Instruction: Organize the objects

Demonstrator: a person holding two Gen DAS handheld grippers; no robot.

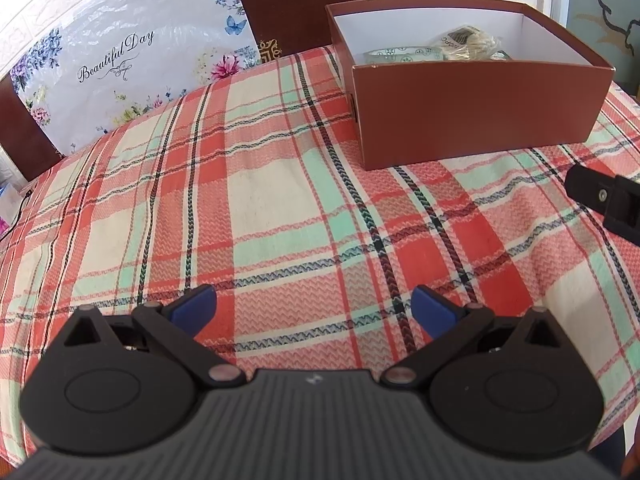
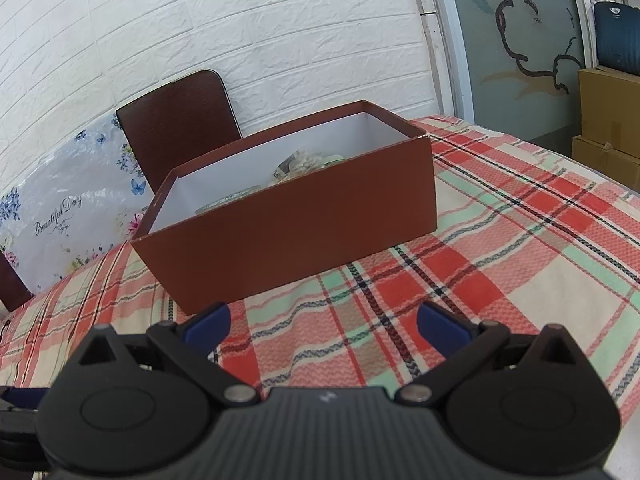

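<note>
An open red-brown cardboard box (image 1: 476, 108) with a white inside stands on the plaid tablecloth (image 1: 248, 208). Inside it lie a roll of patterned tape (image 1: 402, 55) and a crinkled clear packet (image 1: 470, 42). My left gripper (image 1: 314, 306) is open and empty, low over the cloth, well short and left of the box. My right gripper (image 2: 323, 326) is open and empty, just in front of the box's near wall (image 2: 296, 236); the box contents (image 2: 298, 166) barely show over the rim. Part of the right gripper (image 1: 608, 200) shows at the left view's right edge.
A dark brown chair (image 2: 178, 120) stands behind the table against a white brick wall. A floral "Beautiful Day" bag (image 1: 116, 64) leans at the back left. Cardboard cartons (image 2: 608, 120) are stacked beyond the table's right edge. A thin black cable (image 1: 18, 210) hangs at the left edge.
</note>
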